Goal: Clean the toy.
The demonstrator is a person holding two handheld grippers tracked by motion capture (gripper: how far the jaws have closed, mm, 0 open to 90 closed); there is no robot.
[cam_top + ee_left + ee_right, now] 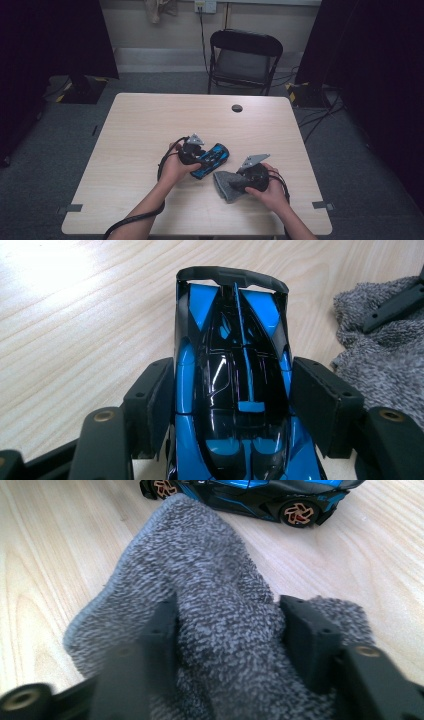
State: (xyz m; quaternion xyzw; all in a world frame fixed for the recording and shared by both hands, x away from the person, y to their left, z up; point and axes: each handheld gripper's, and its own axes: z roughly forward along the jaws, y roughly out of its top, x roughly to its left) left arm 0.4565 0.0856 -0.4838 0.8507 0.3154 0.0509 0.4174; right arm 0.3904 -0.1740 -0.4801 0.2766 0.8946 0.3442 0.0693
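Your left tongs [235, 405] clamp the blue toy car [235, 365] by its sides on the tabletop [75, 315]; your right tongs [227, 645] pinch the grey cloth [200, 580] beside it. You seem ready to wipe: next, bring the cloth onto the car body.

Glossy blue-and-black toy car [235, 390] (wheels down) beside bunched grey cloth [225, 610].
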